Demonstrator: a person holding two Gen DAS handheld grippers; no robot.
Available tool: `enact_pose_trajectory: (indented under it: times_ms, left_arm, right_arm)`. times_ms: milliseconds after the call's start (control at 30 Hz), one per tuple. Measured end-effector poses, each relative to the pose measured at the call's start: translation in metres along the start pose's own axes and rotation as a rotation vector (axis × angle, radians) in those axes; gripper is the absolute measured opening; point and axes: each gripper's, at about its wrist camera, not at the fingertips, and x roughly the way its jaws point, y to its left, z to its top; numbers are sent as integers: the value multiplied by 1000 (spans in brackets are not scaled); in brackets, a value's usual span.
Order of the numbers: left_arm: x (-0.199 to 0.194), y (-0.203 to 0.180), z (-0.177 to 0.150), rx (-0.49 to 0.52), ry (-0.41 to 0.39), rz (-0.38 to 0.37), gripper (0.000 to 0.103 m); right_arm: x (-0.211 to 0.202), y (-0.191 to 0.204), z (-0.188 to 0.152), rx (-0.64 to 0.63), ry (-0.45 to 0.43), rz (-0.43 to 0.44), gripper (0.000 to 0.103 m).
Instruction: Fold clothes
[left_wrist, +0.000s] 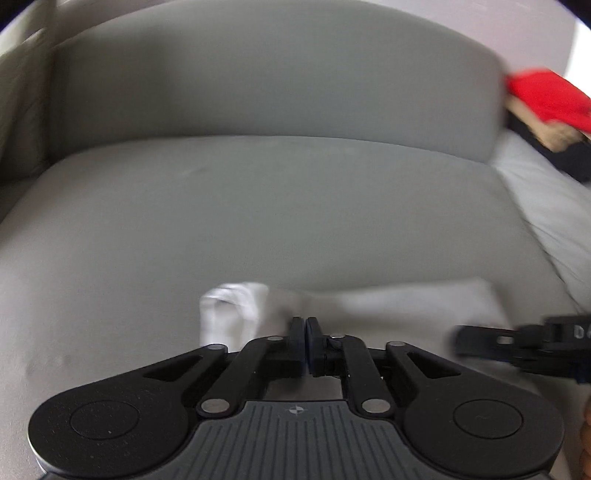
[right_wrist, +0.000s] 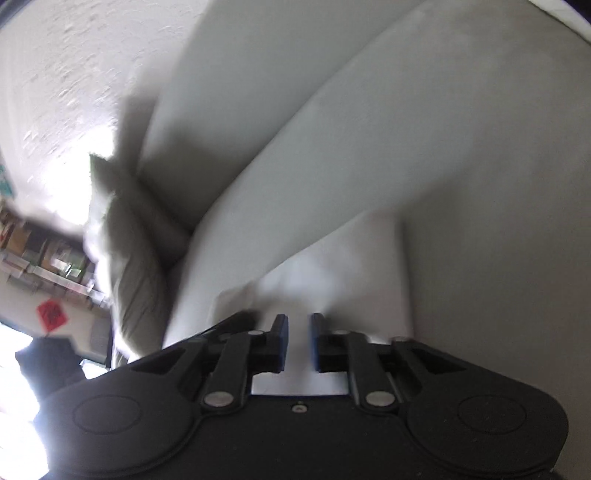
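Note:
A white garment (left_wrist: 406, 306) lies on the grey sofa seat (left_wrist: 258, 206), with a bunched white part (left_wrist: 232, 310) at its left end. My left gripper (left_wrist: 306, 325) is just above that garment with its jaws pressed together; whether cloth is pinched between them is hidden. My right gripper (left_wrist: 480, 338) shows at the right edge of the left wrist view, over the garment's right end. In the right wrist view the right gripper (right_wrist: 299, 321) is slightly open, with the white garment (right_wrist: 332, 266) right under and ahead of its fingertips.
The sofa backrest (left_wrist: 277, 81) rises behind the seat. A pile of red, tan and dark clothes (left_wrist: 546, 107) sits on a white sheet (left_wrist: 546, 206) at the right. A grey cushion (right_wrist: 136, 266) leans at the sofa's left end.

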Motion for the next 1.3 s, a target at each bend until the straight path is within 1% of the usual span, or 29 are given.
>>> enact_pose_trajectory:
  times_ms: [67, 100, 167, 200, 233, 300, 367, 433, 467, 533, 633, 733, 767, 833, 933, 1067, 1100, 1167, 1200, 1233, 1267, 1300]
  left_arm:
    - [4, 10, 2, -55, -15, 37, 12]
    - [4, 10, 2, -56, -31, 65, 12]
    - [6, 7, 2, -49, -60, 123, 12]
    - [7, 5, 2, -43, -67, 168, 12]
    - [7, 4, 2, -34, -75, 240, 12]
    - [12, 12, 1, -41, -36, 386, 8]
    - [8, 30, -1, -107, -10, 408, 9]
    - [-7, 43, -2, -163, -10, 422, 9]
    - [-19, 47, -5, -174, -8, 417, 9]
    - [-43, 53, -11, -191, -9, 395, 9]
    - [-76, 49, -21, -180, -8, 331, 10]
    - [-108, 47, -41, -172, 21, 238, 11]
    - [-119, 46, -47, -171, 20, 200, 11]
    - [-136, 34, -60, -129, 11, 144, 11]
    - [-144, 13, -79, -39, 13, 135, 11]
    - [-145, -7, -95, 38, 27, 130, 11]
    - [-145, -11, -99, 61, 30, 131, 11]
    - [-140, -21, -107, 113, 67, 139, 12]
    - [-135, -24, -110, 148, 91, 153, 12]
    - [-135, -27, -112, 178, 96, 168, 12]
    - [-136, -30, -115, 208, 100, 183, 12]
    - [-139, -31, -118, 215, 104, 187, 12]
  right_arm:
    - [-3, -15, 3, 43, -81, -4, 0]
    - [-4, -19, 4, 59, -110, -8, 0]
    - [-8, -17, 4, 17, -175, -68, 0]
    - [-10, -16, 4, 5, -198, -88, 0]
    - [-12, -18, 3, 12, -217, -101, 0]
    - [-22, -19, 0, 25, -265, -137, 0]
    - [-35, -21, -1, 17, -310, -231, 0]
    - [-52, -25, -2, 34, -302, -234, 2]
    - [-62, -25, -4, 38, -298, -246, 4]
    - [-84, -23, -8, 19, -302, -253, 13]
    - [-110, -15, -16, -17, -272, -241, 14]
    - [-127, 3, -29, -77, -224, -223, 15]
    - [-132, 9, -34, -97, -205, -216, 15]
    - [-138, 23, -46, -147, -168, -200, 15]
    - [-137, 49, -70, -252, -106, -173, 15]
    - [-125, 80, -104, -393, -1, -131, 15]
    - [-121, 85, -112, -435, 27, -137, 15]
    - [-112, 94, -127, -534, 68, -168, 15]
    - [-108, 96, -134, -573, 86, -205, 15]
    - [-106, 97, -142, -607, 103, -246, 15]
    - [-108, 97, -148, -633, 100, -261, 15]
    - [-111, 97, -155, -658, 94, -272, 15]
